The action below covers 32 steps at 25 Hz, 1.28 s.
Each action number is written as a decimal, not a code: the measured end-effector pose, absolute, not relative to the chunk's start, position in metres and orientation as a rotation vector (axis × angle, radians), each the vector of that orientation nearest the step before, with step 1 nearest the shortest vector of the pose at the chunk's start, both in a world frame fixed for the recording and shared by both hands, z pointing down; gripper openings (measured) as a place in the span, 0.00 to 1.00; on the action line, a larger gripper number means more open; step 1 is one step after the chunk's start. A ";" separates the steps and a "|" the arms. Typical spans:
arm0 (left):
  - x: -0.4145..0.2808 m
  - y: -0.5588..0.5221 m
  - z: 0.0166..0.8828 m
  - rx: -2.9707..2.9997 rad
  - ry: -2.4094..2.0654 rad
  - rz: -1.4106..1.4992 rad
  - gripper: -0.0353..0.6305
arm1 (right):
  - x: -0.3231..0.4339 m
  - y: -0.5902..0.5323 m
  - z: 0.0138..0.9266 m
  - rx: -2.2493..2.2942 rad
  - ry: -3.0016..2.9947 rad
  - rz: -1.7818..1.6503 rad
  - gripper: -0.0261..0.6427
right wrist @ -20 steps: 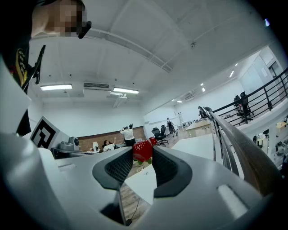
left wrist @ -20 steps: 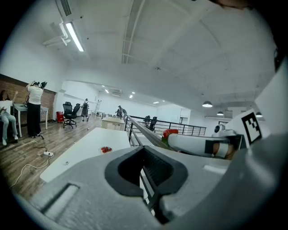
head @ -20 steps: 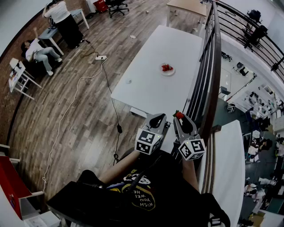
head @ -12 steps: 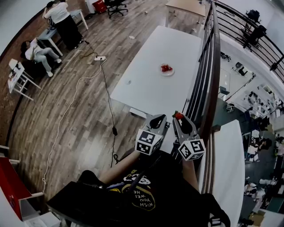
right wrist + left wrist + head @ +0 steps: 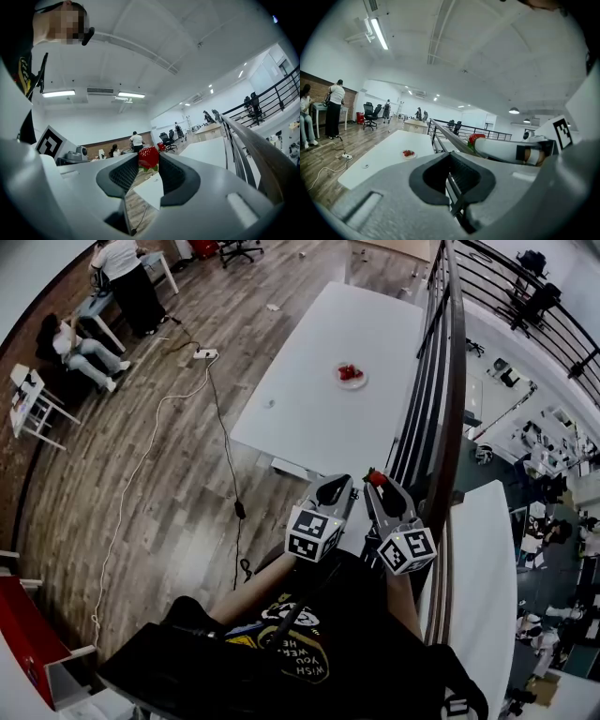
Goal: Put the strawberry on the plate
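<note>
Red strawberry (image 5: 149, 158) sits clamped between the jaw tips of the right hand-held gripper (image 5: 149, 165).

Lower centre of the head view: the person's black shirt (image 5: 302, 660) bears yellow print, upside down and partly readable: "WISH YOU WE… HE…".

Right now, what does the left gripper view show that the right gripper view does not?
Left only: the plate holding red fruit, and the jaws of the left gripper, shut and empty. Right only: both sides of the right gripper closed on the strawberry. Both: the strawberry, table and railing.
</note>
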<state>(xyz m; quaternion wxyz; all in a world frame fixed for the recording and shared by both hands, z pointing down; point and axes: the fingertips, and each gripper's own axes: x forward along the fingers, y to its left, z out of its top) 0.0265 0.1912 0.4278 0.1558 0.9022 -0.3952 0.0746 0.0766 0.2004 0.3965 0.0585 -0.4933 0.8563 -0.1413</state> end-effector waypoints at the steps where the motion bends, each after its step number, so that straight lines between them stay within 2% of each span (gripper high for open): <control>1: 0.025 0.190 0.429 2.582 -1.128 0.213 0.06 | 0.075 0.199 0.398 -1.496 2.595 -0.437 0.24; 20: -0.032 0.147 0.422 2.546 -1.072 0.182 0.06 | 0.027 0.157 0.403 -1.520 2.593 -0.550 0.24; 32: -0.056 0.146 0.452 2.490 -1.003 0.233 0.06 | -0.010 0.147 0.427 -1.500 2.640 -0.639 0.24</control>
